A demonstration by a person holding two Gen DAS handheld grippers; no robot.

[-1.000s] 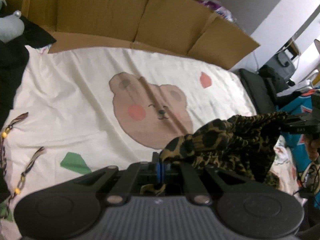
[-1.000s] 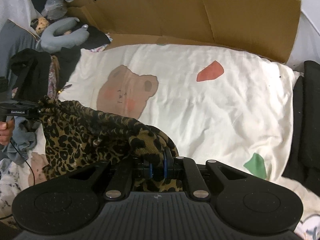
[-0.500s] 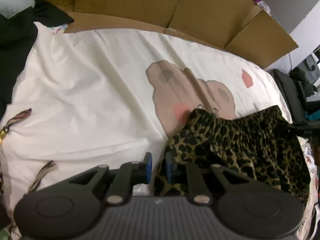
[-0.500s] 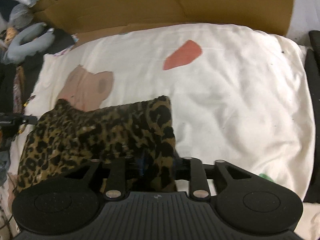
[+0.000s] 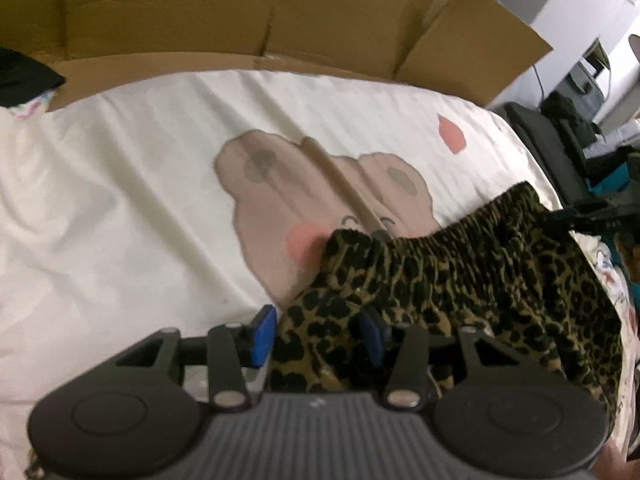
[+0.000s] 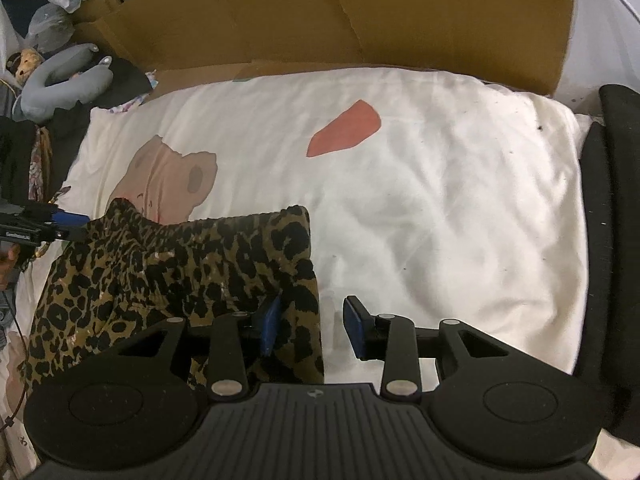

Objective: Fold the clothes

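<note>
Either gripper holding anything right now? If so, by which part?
Nothing held. Left gripper and right gripper are both open; the leopard-print elastic-waist garment lies on the cream bear-print bedsheet, its waistband corners between the spread fingers.

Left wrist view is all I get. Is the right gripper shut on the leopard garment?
Observer: No. The right gripper is open.
Operator: Any cloth between its fingers?
Observer: Yes. The edge of the leopard garment runs between them against one pad. The other pad is clear, over the bare sheet.
Operator: Anything off the sheet's far left corner?
Observer: A grey neck pillow next to a small stuffed toy.
</note>
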